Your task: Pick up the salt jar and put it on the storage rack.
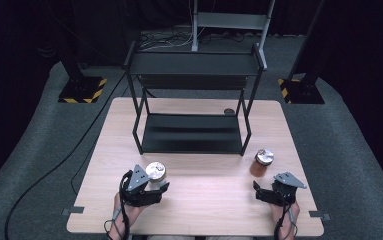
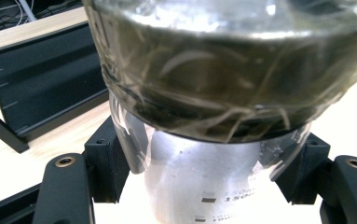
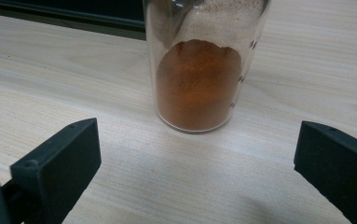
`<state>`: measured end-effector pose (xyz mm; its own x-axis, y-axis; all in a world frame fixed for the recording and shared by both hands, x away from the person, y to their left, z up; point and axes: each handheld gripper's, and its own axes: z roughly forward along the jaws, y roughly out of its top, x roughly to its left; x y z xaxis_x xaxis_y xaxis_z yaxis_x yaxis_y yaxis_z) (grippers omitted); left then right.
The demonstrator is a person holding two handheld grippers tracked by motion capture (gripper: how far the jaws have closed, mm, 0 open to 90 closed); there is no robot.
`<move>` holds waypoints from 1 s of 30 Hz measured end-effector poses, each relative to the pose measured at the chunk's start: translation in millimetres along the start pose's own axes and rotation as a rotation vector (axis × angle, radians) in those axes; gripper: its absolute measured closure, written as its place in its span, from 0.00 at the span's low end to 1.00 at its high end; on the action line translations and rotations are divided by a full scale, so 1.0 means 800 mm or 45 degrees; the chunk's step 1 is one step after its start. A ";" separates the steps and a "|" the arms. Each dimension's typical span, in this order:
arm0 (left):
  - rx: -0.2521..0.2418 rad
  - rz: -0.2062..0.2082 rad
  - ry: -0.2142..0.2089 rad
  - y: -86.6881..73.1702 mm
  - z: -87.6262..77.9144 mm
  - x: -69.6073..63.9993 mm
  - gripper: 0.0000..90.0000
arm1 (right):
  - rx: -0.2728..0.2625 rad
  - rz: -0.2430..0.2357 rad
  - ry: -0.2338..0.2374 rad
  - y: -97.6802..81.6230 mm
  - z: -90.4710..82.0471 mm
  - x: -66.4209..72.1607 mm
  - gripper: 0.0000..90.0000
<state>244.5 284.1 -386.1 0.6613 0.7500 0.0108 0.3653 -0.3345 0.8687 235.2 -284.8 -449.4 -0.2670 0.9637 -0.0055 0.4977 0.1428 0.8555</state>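
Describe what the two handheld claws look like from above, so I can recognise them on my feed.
Both are black, blocky two-jaw tools. The left claw and the right claw each carry a grey three-cornered plate on top. A black cable trails from each back along the forearm. In the right gripper view, the pads are square, matte black blocks.

the jar (image 2: 223,88) was clear, glossy glass; the second jar (image 3: 204,70) glass too; the surface (image 3: 73,79) pale matt wood; the rack (image 1: 191,132) matt black metal.

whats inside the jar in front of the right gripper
The jar holds orange-brown powder filling its lower part, with dusty residue on the glass above. It stands apart from the open right gripper. A silvery lid caps it, so the powder's top surface stays hidden from above.
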 end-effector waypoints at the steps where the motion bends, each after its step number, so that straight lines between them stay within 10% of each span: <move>1: 0.002 0.003 0.002 0.002 0.000 0.001 0.34 | 0.001 0.000 0.000 0.000 0.000 0.000 0.00; 30: -0.003 0.079 0.013 0.063 -0.005 0.034 0.34 | 0.002 -0.002 0.002 0.000 0.000 0.000 0.00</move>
<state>278.2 290.0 -340.4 0.6759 0.7337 0.0694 0.3225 -0.3791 0.8673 235.4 -284.8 -449.3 -0.2689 0.9631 -0.0062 0.4985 0.1447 0.8548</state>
